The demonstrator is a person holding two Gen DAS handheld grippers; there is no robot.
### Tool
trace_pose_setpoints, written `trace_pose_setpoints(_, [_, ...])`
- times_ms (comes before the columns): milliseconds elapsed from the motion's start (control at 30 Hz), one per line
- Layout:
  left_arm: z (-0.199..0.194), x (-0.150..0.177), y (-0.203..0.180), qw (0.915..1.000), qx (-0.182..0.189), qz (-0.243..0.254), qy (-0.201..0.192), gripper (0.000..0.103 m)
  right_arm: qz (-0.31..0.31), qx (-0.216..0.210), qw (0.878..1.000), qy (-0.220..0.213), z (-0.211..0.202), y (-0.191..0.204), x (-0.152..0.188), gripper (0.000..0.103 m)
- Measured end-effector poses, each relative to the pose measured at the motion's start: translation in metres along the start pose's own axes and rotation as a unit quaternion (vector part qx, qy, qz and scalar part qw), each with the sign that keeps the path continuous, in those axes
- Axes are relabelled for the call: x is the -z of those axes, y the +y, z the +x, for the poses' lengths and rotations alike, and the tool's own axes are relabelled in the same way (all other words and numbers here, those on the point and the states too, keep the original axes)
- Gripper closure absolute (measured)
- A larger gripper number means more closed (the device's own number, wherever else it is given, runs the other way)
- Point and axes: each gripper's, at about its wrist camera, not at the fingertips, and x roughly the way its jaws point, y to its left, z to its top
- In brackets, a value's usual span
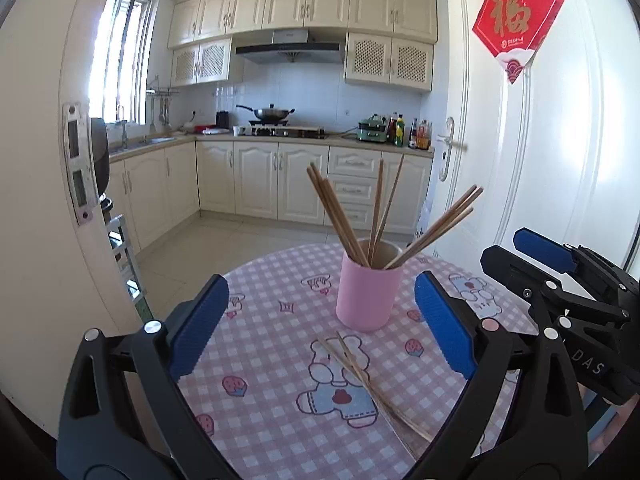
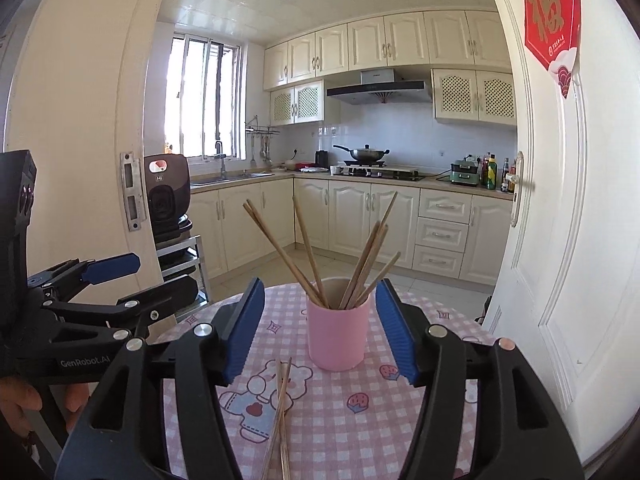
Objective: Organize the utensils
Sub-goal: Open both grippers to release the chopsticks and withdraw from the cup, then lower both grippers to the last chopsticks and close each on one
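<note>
A pink cup (image 1: 366, 296) stands upright on a round table with a pink checked cloth (image 1: 272, 360). It also shows in the right wrist view (image 2: 338, 336). Several wooden chopsticks (image 1: 340, 216) stand in it, fanned out. A few loose chopsticks (image 1: 368, 384) lie crossed on the cloth in front of the cup, also seen in the right wrist view (image 2: 282, 412). My left gripper (image 1: 320, 320) is open and empty, above the loose chopsticks. My right gripper (image 2: 320, 332) is open and empty, its fingers either side of the cup but nearer the camera.
The table (image 2: 440, 420) stands in a kitchen doorway. A white door (image 2: 560, 240) is close on the right. A door frame (image 1: 76, 168) and a metal rack with a cooker (image 2: 168, 196) are at the left. Cabinets line the far walls.
</note>
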Motion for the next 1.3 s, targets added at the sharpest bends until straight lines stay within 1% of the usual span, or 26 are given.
trace_pose_setpoints(67, [0.011,0.007,0.000,0.9995,-0.007,0.003,0.032,0.011,-0.002,0.000,1.000,0.018,0.008,-0.001,0.010,0.048])
trace_pose_setpoints(133, [0.021,0.015,0.000,0.9981,-0.006,0.007,0.060,0.011,-0.004,-0.002,0.999,0.036,0.016,-0.002,0.019,0.048])
trace_pose_setpoints(200, [0.031,0.024,0.001,0.9960,-0.018,0.009,0.087,0.011,-0.008,-0.003,0.998,0.058,0.024,-0.001,0.032,0.048])
trace_pose_setpoints(267, [0.038,0.033,0.004,0.9939,-0.020,0.006,0.108,0.011,-0.016,-0.004,0.996,0.091,0.036,0.002,0.045,0.048])
trace_pose_setpoints(333, [0.046,0.041,0.009,0.9910,-0.028,0.000,0.131,0.011,-0.028,-0.009,0.990,0.135,0.049,0.004,0.060,0.048])
trace_pose_setpoints(367, [0.049,0.044,0.012,0.9898,-0.029,-0.005,0.139,0.011,-0.030,-0.007,0.986,0.164,0.058,0.003,0.068,0.048])
trace_pose_setpoints(433, [0.055,0.050,0.016,0.9872,-0.033,-0.015,0.155,0.011,-0.028,-0.014,0.980,0.196,0.070,0.003,0.080,0.048])
trace_pose_setpoints(500, [0.058,0.055,0.020,0.9856,-0.040,-0.021,0.163,0.011,-0.030,-0.020,0.975,0.220,0.079,0.005,0.089,0.048])
trace_pose_setpoints(600, [0.063,0.061,0.025,0.9830,-0.046,-0.028,0.176,0.011,-0.048,-0.022,0.968,0.246,0.088,0.013,0.099,0.048])
trace_pose_setpoints(733, [0.067,0.065,0.027,0.9818,-0.048,-0.027,0.182,0.011,-0.069,-0.007,0.960,0.271,0.095,0.022,0.107,0.048])
trace_pose_setpoints(767, [0.068,0.066,0.027,0.9815,-0.048,-0.026,0.184,0.011,-0.069,-0.012,0.960,0.271,0.096,0.022,0.107,0.048])
trace_pose_setpoints(833, [0.071,0.066,0.025,0.9808,-0.049,-0.024,0.187,0.011,-0.075,-0.008,0.955,0.285,0.100,0.029,0.111,0.048])
trace_pose_setpoints(867, [0.072,0.067,0.025,0.9805,-0.049,-0.023,0.189,0.011,-0.078,-0.020,0.956,0.283,0.099,0.033,0.110,0.048])
trace_pose_setpoints(933, [0.074,0.069,0.027,0.9794,-0.052,-0.023,0.194,0.011,-0.068,-0.056,0.957,0.278,0.097,0.036,0.108,0.048])
trace_pose_setpoints(967, [0.076,0.070,0.028,0.9786,-0.051,-0.023,0.198,0.011,-0.064,-0.058,0.957,0.278,0.097,0.037,0.107,0.048])
trace_pose_setpoints(1033, [0.080,0.073,0.028,0.9768,-0.050,-0.026,0.207,0.011,-0.067,-0.043,0.957,0.279,0.099,0.035,0.107,0.048])
trace_pose_setpoints(1100, [0.085,0.075,0.028,0.9753,-0.042,-0.029,0.215,0.011,-0.060,-0.039,0.956,0.285,0.101,0.031,0.108,0.048])
trace_pose_setpoints(1300, [0.108,0.080,0.026,0.9675,-0.030,-0.055,0.245,0.011,-0.038,-0.042,0.955,0.290,0.105,0.016,0.108,0.048])
